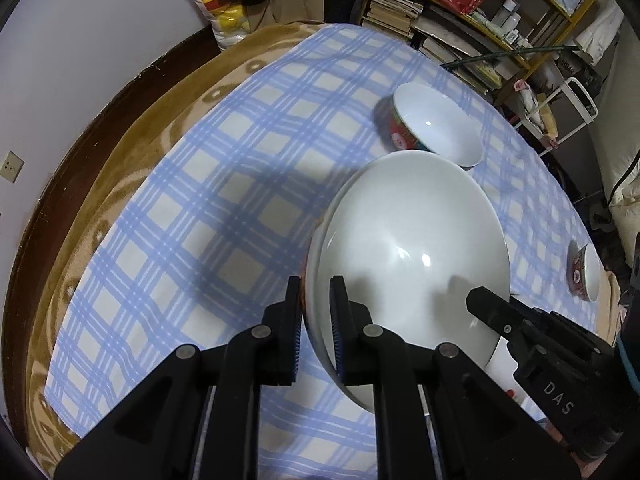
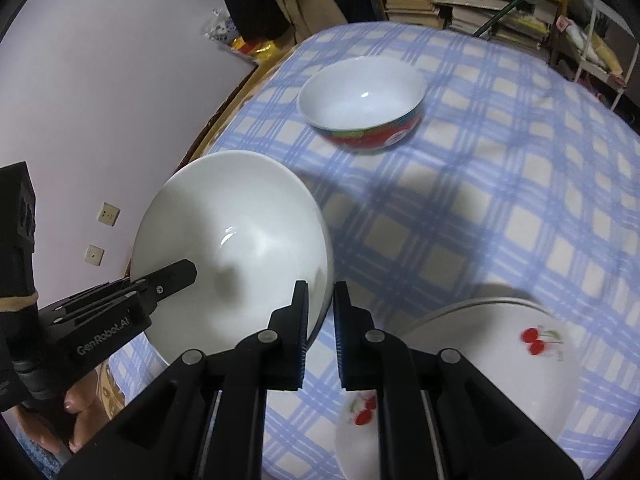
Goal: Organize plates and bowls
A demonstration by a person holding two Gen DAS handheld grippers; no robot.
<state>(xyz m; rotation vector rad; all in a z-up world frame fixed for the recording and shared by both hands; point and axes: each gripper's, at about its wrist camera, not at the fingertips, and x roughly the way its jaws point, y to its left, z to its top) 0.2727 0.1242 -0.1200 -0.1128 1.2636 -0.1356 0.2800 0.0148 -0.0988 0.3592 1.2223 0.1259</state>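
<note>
In the left wrist view, the left gripper (image 1: pixel 316 312) is clamped on the near-left rim of a large white bowl (image 1: pixel 408 248) held tilted above the blue checked tablecloth (image 1: pixel 180 216), while the right gripper (image 1: pixel 486 304) reaches onto the bowl's rim from four o'clock; a red-sided bowl (image 1: pixel 432 124) stands at one o'clock and a smaller bowl (image 1: pixel 586 272) at three o'clock. In the right wrist view, the right gripper (image 2: pixel 320 308) pinches the large white bowl's (image 2: pixel 232 240) right rim, the left gripper (image 2: pixel 176 276) grips from nine o'clock, the red-sided bowl (image 2: pixel 360 104) sits at twelve o'clock, and cherry-printed plates (image 2: pixel 500 356) lie at four o'clock.
</note>
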